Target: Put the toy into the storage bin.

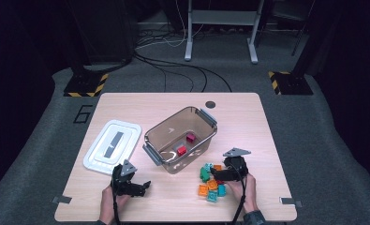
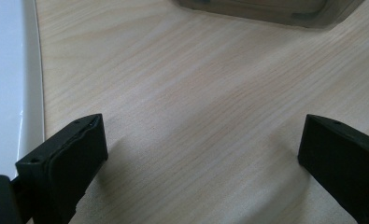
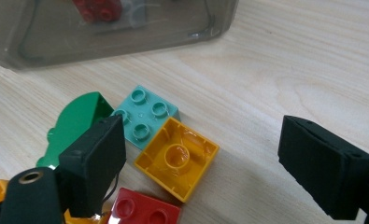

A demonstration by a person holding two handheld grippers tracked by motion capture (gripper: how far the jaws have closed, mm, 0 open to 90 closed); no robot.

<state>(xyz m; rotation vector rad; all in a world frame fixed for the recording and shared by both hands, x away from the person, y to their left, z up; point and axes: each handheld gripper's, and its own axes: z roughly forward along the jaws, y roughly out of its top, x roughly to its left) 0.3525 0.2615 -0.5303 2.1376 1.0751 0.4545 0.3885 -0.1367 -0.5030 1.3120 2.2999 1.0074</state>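
Bricks (image 1: pixel 212 184) sat in a loose pile on the table (image 1: pixel 248 122), near the front edge, just right of the clear bin (image 1: pixel 160 132). Right gripper (image 3: pixel 201 158) hovered over that pile with jaws wide apart, gripping nothing. Between the jaws in the right gripper view lay a yellow brick (image 3: pixel 177 156), upside down, hollow side up. A teal brick (image 3: pixel 146 115) touched its upper-left corner, studs up. A green piece (image 3: pixel 72 123) sat left of that, partly covered by the left jaw, so its shape was hard to read. A red brick (image 3: pixel 142 210) was cut off at the bottom edge. Orange bits at the lower left were mostly hidden behind the gripper body.

Bin wall was smoky. Two red bricks (image 1: pixel 186 144) inside were plain in the high view but blurred through the wall in the right gripper view.

Left gripper (image 2: pixel 201 154) was low over bare wood, well apart from the pile, jaws fully spread and empty. White lid (image 1: pixel 112 145) lay flat left of the bin, its edge just beside the left jaw and cropped in the left gripper view. The bin's base was cropped at the top there.

High view was too small to count the pile's bricks.
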